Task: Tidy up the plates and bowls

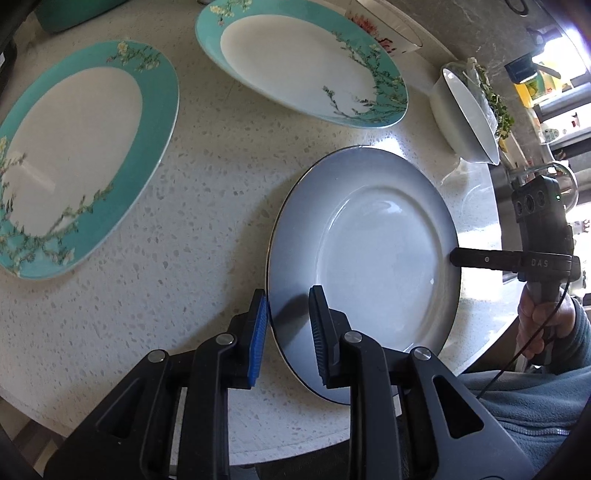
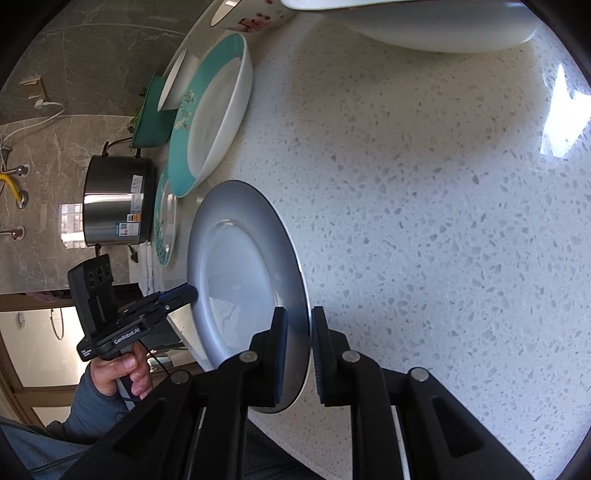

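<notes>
A grey-blue plate (image 1: 369, 251) lies on the speckled counter, also in the right wrist view (image 2: 243, 266). My left gripper (image 1: 288, 325) straddles its near-left rim, one finger under and one over, with a small gap showing. My right gripper (image 2: 297, 332) straddles the opposite rim the same way; it shows in the left wrist view (image 1: 456, 256). My left gripper shows in the right wrist view (image 2: 188, 293) at the plate's far rim. Two teal-rimmed flowered plates (image 1: 81, 155) (image 1: 303, 62) and a white bowl (image 1: 461, 114) lie beyond.
A flowered bowl (image 1: 388, 33) stands at the back. A steel pot (image 2: 114, 201) and a green container (image 2: 151, 114) stand by the marble wall. A large white dish (image 2: 436, 26) is at the top of the right wrist view. The counter edge (image 1: 495, 206) curves at the right.
</notes>
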`<state>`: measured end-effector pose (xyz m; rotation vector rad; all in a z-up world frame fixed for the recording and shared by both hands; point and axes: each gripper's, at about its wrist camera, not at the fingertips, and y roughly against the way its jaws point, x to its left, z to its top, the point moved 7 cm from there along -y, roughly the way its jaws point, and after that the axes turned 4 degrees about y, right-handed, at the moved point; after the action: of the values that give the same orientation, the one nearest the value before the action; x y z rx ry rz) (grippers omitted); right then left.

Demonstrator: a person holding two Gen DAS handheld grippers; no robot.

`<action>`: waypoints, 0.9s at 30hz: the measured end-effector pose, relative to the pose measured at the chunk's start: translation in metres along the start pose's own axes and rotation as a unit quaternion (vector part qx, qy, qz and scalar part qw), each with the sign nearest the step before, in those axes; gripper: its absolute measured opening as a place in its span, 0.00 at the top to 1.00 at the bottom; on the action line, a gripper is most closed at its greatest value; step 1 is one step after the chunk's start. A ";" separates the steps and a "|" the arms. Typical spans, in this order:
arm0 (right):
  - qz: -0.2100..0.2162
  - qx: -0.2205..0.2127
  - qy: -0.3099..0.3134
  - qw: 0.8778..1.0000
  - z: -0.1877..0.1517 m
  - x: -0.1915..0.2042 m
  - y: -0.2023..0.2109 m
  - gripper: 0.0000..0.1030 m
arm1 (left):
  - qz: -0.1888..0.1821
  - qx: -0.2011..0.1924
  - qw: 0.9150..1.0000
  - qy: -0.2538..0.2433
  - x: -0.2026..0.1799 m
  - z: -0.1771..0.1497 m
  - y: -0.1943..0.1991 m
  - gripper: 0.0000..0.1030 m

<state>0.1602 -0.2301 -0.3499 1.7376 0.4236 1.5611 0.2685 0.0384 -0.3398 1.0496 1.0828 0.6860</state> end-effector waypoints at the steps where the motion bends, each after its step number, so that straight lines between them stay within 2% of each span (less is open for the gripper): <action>1: -0.001 -0.001 -0.001 1.000 0.001 0.002 -0.002 0.84 | 0.001 -0.001 1.000 -0.003 0.000 0.001 0.000 0.80; 8: -0.004 -0.012 -0.003 1.000 -0.001 0.002 0.000 0.84 | 0.000 -0.004 1.000 -0.015 -0.006 0.004 0.000 0.78; 11: -0.007 -0.020 -0.003 1.000 -0.002 0.005 -0.001 0.81 | -0.004 -0.012 1.000 -0.018 -0.007 0.004 0.000 0.77; 14: -0.009 -0.029 -0.004 1.000 -0.003 0.009 0.000 0.72 | -0.010 -0.014 1.000 -0.020 -0.006 0.003 0.000 0.76; 16: -0.014 -0.038 -0.001 0.999 -0.007 0.013 0.001 0.63 | -0.004 -0.019 0.999 -0.028 -0.004 0.000 0.003 0.66; 17: -0.013 -0.043 -0.001 0.999 -0.007 0.014 0.002 0.62 | 0.000 -0.025 0.999 -0.033 -0.002 -0.001 0.006 0.51; 18: -0.014 -0.056 -0.005 0.998 -0.009 0.015 0.006 0.61 | 0.003 -0.033 0.999 -0.036 -0.001 -0.002 0.009 0.45; 20: -0.019 -0.076 -0.013 0.997 -0.010 0.017 0.017 0.60 | 0.002 -0.050 0.998 -0.035 0.003 -0.003 0.020 0.43; 21: -0.024 -0.088 -0.014 0.996 -0.011 0.019 0.024 0.56 | -0.001 -0.064 0.997 -0.031 0.005 -0.003 0.029 0.34; 24: -0.070 -0.125 0.015 0.990 -0.014 0.038 0.052 0.39 | 0.010 -0.120 0.992 -0.029 0.011 -0.002 0.056 0.13; 25: -0.074 -0.139 0.034 0.987 -0.014 0.050 0.062 0.33 | 0.022 -0.129 0.991 -0.031 0.015 -0.003 0.061 0.10; 26: -0.064 -0.153 0.053 0.985 -0.013 0.065 0.070 0.30 | 0.035 -0.133 0.990 -0.030 0.018 -0.004 0.065 0.03; 27: -0.044 -0.169 0.072 0.982 -0.010 0.082 0.076 0.24 | 0.051 -0.131 0.990 -0.023 0.023 -0.006 0.068 0.00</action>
<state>0.1493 -0.2219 -0.2389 1.3383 0.2813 1.5956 0.2734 0.0859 -0.2864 0.8928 0.8762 0.8565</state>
